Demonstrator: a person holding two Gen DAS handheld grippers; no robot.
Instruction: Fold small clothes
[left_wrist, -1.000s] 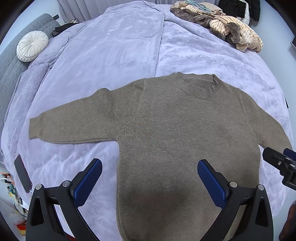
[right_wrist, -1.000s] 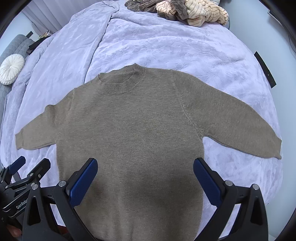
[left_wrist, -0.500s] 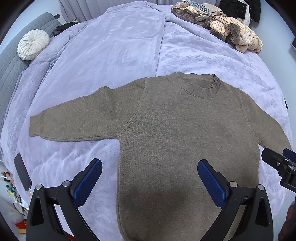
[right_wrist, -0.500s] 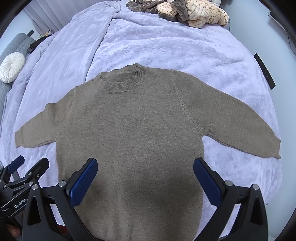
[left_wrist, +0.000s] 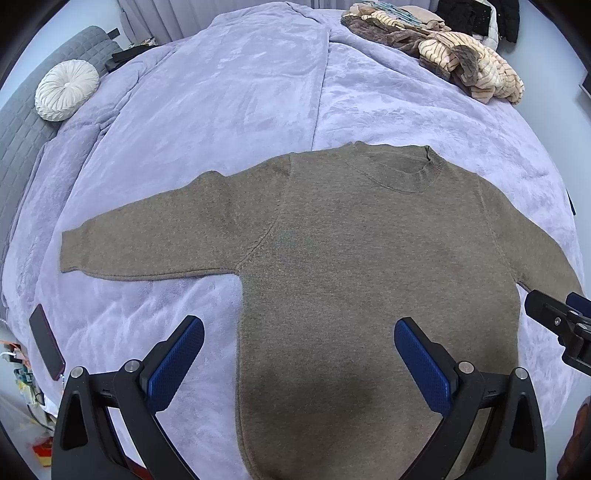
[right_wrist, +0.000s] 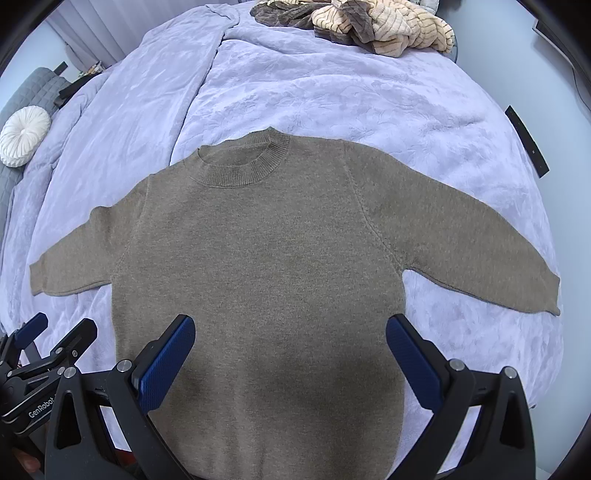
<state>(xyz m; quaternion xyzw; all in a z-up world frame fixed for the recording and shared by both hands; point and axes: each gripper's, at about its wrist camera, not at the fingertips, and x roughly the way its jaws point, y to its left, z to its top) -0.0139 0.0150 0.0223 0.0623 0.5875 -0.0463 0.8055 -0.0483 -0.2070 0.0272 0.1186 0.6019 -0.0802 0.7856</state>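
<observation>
Your left gripper (left_wrist: 299, 354) hangs with its jaws spread wide and nothing between them; your right gripper (right_wrist: 290, 350) is likewise wide and empty, just beside it. Under both, the brown sweater (left_wrist: 351, 258) lies flat and face up on the lilac bedspread (left_wrist: 240, 92), sleeves out to either side, collar away from you; a pile of clothes (right_wrist: 376, 22) sits at the far edge, well apart.

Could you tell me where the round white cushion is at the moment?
The round white cushion sits at the far left of both views, against the grey headboard beside the lilac blanket.
</observation>
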